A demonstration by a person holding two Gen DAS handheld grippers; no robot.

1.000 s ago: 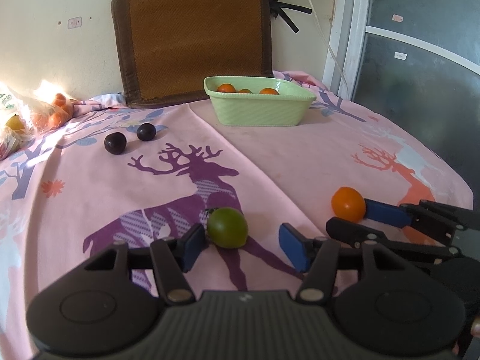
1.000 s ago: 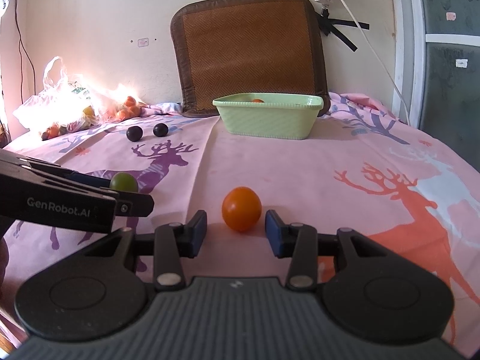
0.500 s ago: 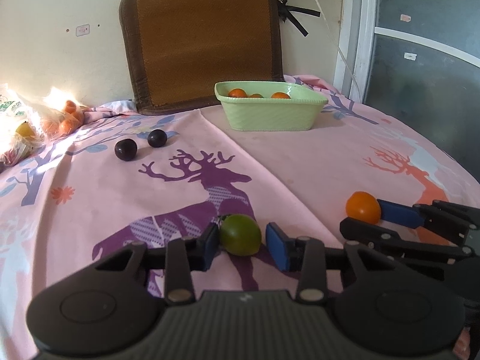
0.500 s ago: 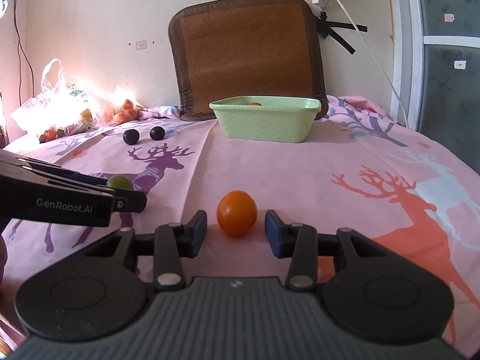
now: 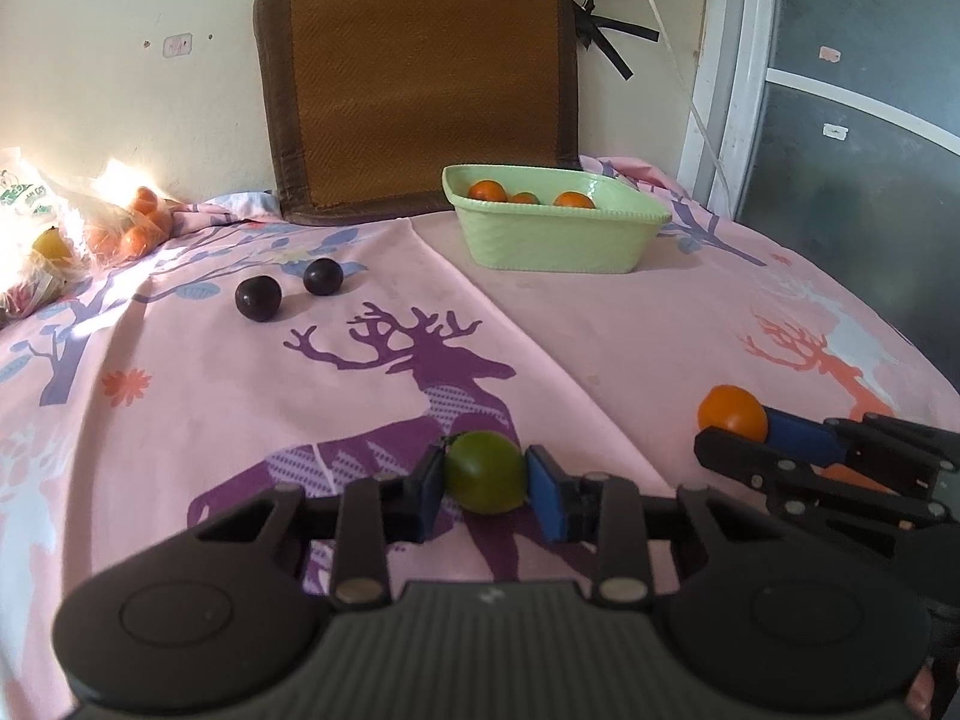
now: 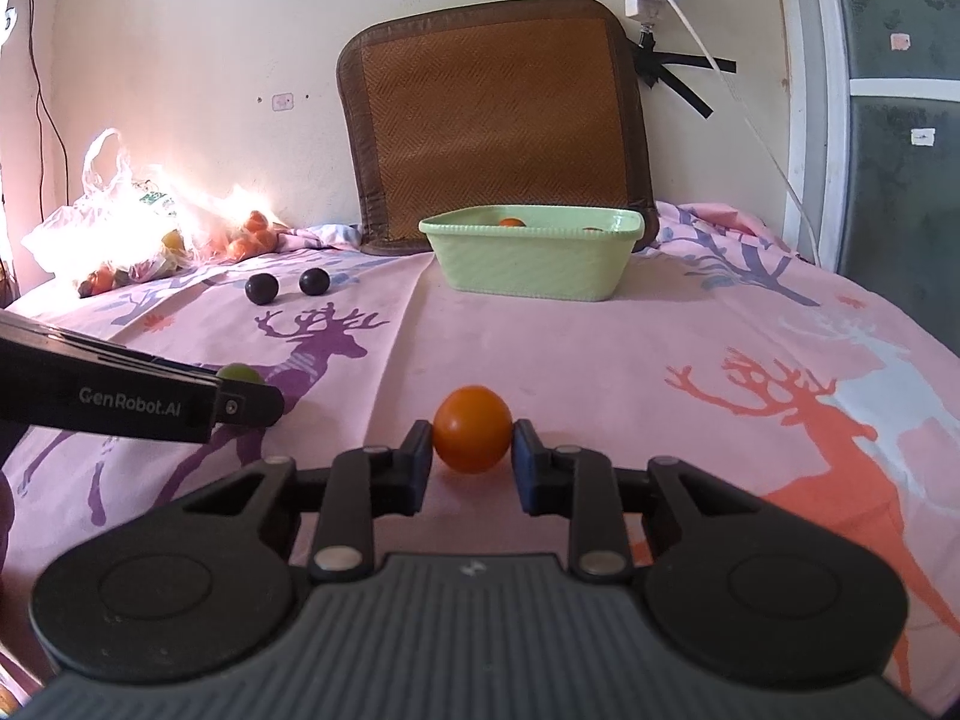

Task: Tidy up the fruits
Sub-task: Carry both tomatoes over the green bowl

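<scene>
Bed covered by a pink sheet point(image 5: 600, 324) with deer and tree prints. Lying directly on it: green tub point(image 5: 555, 228) at the far centre — oranges inside; two dark plums point(image 5: 258, 298) near each other, left of centre; green fruit point(image 5: 486, 471) and orange point(image 6: 473, 429) in the foreground, well apart; plastic bags of fruit point(image 6: 114, 228) at the far left edge.
</scene>
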